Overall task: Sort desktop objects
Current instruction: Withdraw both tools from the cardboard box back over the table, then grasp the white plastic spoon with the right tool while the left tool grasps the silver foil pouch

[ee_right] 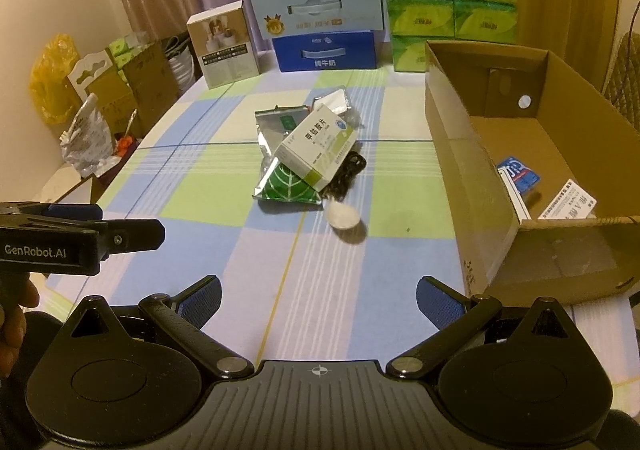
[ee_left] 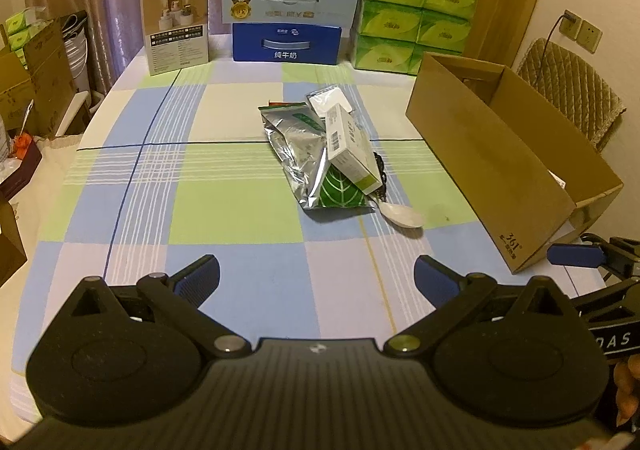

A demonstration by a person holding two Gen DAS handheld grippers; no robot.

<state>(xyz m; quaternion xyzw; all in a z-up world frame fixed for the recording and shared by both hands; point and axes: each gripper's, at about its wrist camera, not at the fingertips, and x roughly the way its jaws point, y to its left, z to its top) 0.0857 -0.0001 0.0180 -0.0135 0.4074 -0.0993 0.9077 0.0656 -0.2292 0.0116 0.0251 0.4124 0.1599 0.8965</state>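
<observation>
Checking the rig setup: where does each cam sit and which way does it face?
Left wrist: on the left gripper, low at the near table edge, facing the pile around the medicine box; open fingers show, right gripper at right.
Right wrist: on the right gripper, facing the same way, nearer the cardboard box; its own fingers show, left gripper and a hand at left.
Shared: pile, spoon, cardboard box, stacked cartons behind.
</observation>
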